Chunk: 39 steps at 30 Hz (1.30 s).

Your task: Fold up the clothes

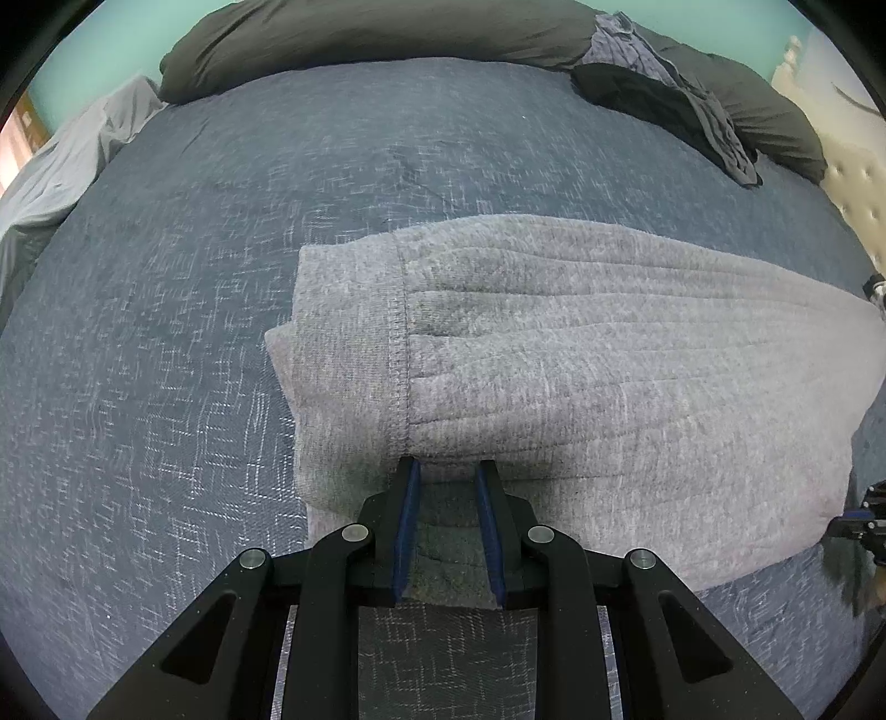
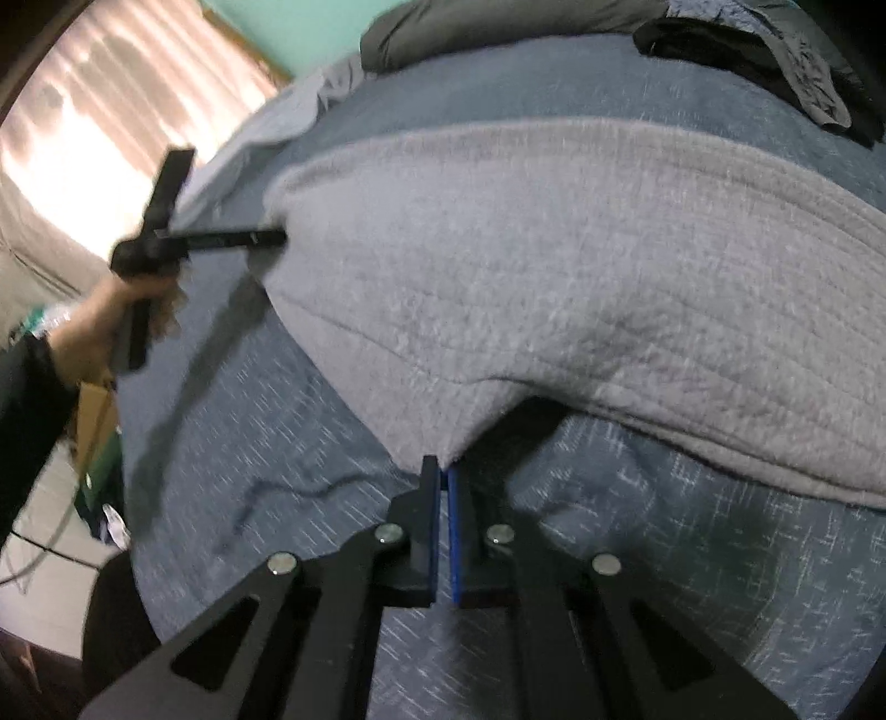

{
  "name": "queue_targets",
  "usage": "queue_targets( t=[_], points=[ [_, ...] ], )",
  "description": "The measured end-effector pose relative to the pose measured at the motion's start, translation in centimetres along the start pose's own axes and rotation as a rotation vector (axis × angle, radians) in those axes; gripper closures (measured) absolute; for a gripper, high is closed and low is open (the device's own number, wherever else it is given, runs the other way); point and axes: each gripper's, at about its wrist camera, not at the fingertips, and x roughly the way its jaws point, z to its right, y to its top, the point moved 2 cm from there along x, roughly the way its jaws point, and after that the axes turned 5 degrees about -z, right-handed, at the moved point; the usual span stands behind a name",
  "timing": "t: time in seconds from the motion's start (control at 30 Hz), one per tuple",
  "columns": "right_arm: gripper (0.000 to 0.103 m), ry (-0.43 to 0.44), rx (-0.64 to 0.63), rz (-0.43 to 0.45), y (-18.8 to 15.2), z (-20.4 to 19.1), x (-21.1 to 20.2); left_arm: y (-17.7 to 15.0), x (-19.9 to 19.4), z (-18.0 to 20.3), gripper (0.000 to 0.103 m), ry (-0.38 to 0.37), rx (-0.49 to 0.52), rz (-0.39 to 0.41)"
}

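Grey sweatshirt-type garment (image 1: 581, 354) lies folded on the blue-grey bed cover (image 1: 166, 360), ribbed cuff or hem end at its left, stitched seam running across.

Left claw (image 1: 447, 471) sits at the near edge of the garment, jaws parted a moderate way, grey fabric lying between the blue pads (image 1: 407, 520); not pinched, pads stand clear on both sides. In the right wrist view the same left claw (image 2: 277, 238) shows from the side, tip at the garment's left corner (image 2: 288, 194), a hand (image 2: 119, 315) with a dark sleeve (image 2: 27, 421) gripping its handle; that part is motion blurred.

Right claw (image 2: 443, 471) has jaws nearly together, only a thin slit between the pads, clamped on a pulled-out point of the garment's near edge (image 2: 437, 443). That edge is lifted slightly off the bed, shadow under it.

Far side of the bed: dark pillows (image 1: 360, 39) and a pile of dark crumpled clothes (image 1: 692, 105) at the right. Curtain (image 2: 111, 99) at upper left in the right wrist view.
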Motion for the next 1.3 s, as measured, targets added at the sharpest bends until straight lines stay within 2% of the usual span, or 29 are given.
queue_targets(
  t=[0.23, 0.37, 0.47, 0.53, 0.6, 0.67, 0.7, 0.87, 1.0, 1.07, 1.13, 1.2, 1.3],
  points=[
    [0.101, -0.008, 0.041, -0.019, -0.4, 0.2, 1.2, -0.1, -0.1, 0.1, 0.079, 0.01, 0.005, 0.011],
    [0.098, 0.08, 0.123, 0.029, -0.5, 1.3, -0.2, -0.1, -1.2, 0.1, 0.079, 0.016, 0.008, 0.035],
    [0.097, 0.089, 0.14, 0.039, -1.0, 1.4, -1.4, 0.2, -2.3, -0.2, 0.079, -0.002, -0.006, 0.065],
    [0.096, 0.09, 0.147, 0.067, -1.7, 1.5, -2.5, 0.4, -3.3, -0.8, 0.079, -0.033, -0.028, 0.092],
    [0.093, 0.104, 0.172, 0.111, -2.4, 1.8, -3.4, 0.6, -4.5, -1.6, 0.073, -0.027, -0.075, 0.126],
    [0.092, 0.12, 0.2, 0.159, -3.1, 2.3, -4.4, 0.7, -5.6, -2.5, 0.071, -0.064, -0.108, 0.148],
    [0.092, 0.127, 0.213, 0.181, -3.4, 2.5, -4.9, 0.8, -5.8, -2.9, 0.069, -0.057, -0.121, 0.151],
    [0.089, 0.136, 0.26, 0.257, -4.8, 3.4, -5.7, 1.4, -5.2, -3.8, 0.068, -0.026, -0.142, 0.132],
    [0.088, 0.151, 0.285, 0.283, -5.7, 3.9, -5.6, 1.9, -3.1, -3.3, 0.068, 0.036, -0.104, 0.091],
    [0.088, 0.163, 0.291, 0.298, -6.2, 4.1, -5.7, 1.6, -2.3, -3.5, 0.068, 0.032, -0.107, 0.077],
    [0.088, 0.174, 0.299, 0.314, -6.6, 4.3, -5.8, 1.3, -1.6, -3.8, 0.068, 0.029, -0.109, 0.071],
    [0.088, 0.188, 0.317, 0.327, -7.0, 4.5, -5.5, 1.3, -1.4, -4.0, 0.083, 0.077, -0.1, 0.069],
    [0.088, 0.204, 0.342, 0.339, -7.7, 4.8, -5.3, 1.1, -2.8, -5.8, 0.084, 0.084, -0.158, 0.119]
  ],
)
